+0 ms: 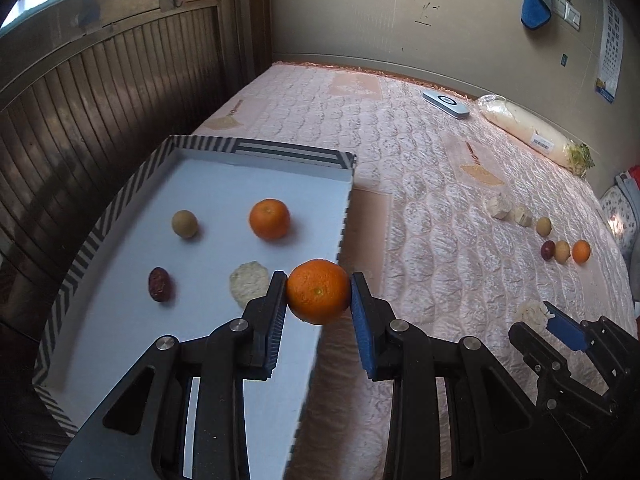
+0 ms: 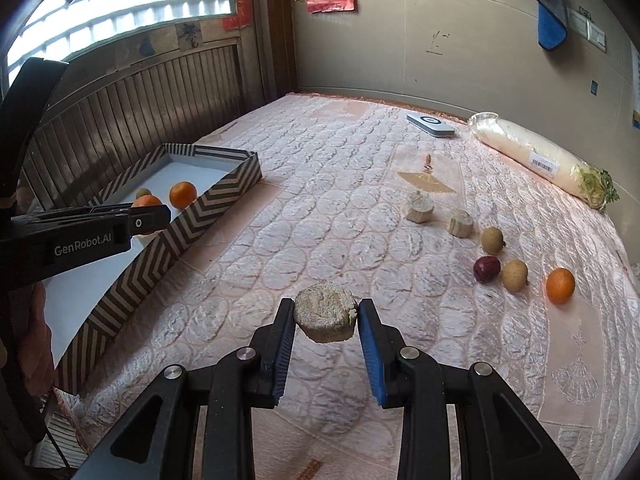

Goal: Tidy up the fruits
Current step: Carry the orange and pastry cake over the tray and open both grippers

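Note:
My left gripper is shut on an orange and holds it above the right rim of the striped box. Inside the box lie another orange, a tan round fruit, a dark red date and a pale chunk. My right gripper is shut on a pale beige chunk above the quilted bed. Loose on the bed at the right lie an orange, a red date, two tan fruits and two pale chunks.
A wrapped white radish and a flat grey device lie at the far side of the pink quilt. A wooden slatted wall runs behind the box. A blue cloth hangs on the wall.

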Available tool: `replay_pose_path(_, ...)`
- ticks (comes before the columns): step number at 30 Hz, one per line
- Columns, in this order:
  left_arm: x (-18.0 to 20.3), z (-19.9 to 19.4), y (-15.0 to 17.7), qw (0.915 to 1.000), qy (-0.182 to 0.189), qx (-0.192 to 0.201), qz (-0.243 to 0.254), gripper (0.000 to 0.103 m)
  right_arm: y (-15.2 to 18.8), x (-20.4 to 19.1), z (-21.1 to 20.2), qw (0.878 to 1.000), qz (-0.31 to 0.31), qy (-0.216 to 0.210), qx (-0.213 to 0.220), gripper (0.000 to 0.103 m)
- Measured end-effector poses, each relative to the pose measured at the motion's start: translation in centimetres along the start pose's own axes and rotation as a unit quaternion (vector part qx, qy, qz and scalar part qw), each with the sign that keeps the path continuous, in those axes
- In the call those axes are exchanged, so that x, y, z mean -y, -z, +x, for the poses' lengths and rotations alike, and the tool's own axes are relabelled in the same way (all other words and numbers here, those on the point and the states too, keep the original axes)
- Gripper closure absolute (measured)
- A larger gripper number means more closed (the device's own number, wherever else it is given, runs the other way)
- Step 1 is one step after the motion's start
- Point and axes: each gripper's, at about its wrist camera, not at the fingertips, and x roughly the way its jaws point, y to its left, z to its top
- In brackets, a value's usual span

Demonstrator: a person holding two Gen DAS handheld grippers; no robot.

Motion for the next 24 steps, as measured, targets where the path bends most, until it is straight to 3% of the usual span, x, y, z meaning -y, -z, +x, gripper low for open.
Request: replay_pose_path(24,-9.2,-0.7,1.8,0.9972,-0.044,-0.001,-0.06,0.072,-3.6,-11.2,2.4,0.994,-0.09,-0.057,0.001,0.072)
